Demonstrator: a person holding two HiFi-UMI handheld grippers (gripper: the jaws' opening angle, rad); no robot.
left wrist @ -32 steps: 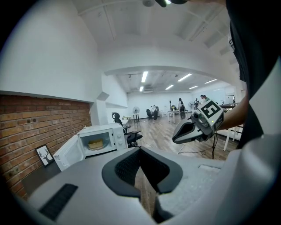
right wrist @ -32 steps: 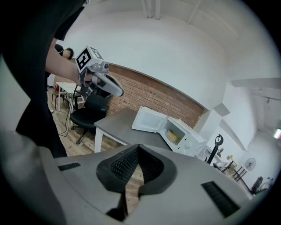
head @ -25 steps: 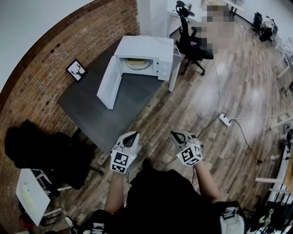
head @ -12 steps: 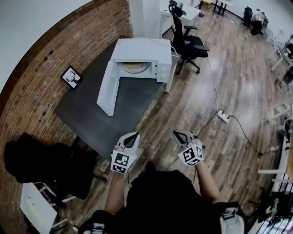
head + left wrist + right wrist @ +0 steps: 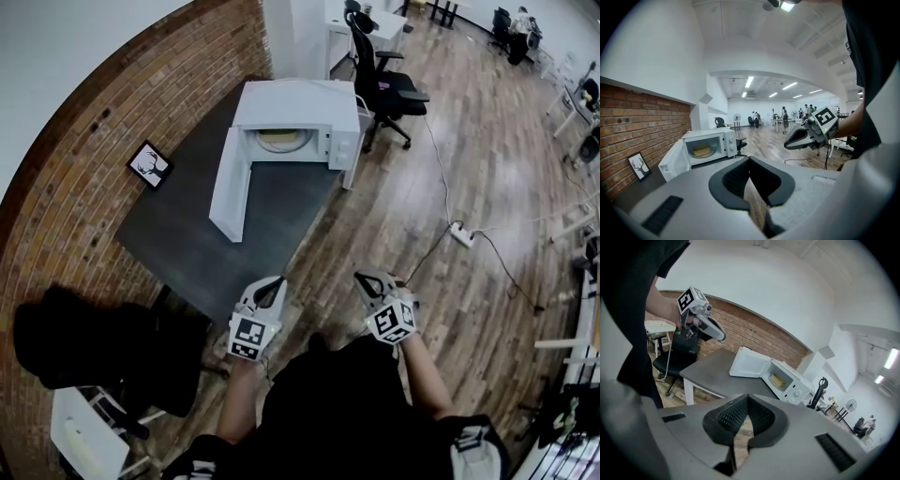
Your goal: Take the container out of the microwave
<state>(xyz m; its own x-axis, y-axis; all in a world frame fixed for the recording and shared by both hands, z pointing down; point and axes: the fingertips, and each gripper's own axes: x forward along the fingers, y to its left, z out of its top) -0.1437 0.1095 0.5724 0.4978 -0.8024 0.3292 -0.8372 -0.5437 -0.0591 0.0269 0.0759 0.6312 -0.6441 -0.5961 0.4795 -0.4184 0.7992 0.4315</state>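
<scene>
Container (image 5: 280,141) sits inside the open-doored microwave (image 5: 298,105) on the dark table (image 5: 187,230), well apart from the left gripper (image 5: 273,285) and right gripper (image 5: 367,279). Both have jaws closed on nothing. The approach step looks to be in hand; next, one gripper must open to reach in.

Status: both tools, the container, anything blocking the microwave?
Left tool and right tool shut, empty, short of the table. Container inside microwave, door open. Nothing blocking the opening.
</scene>
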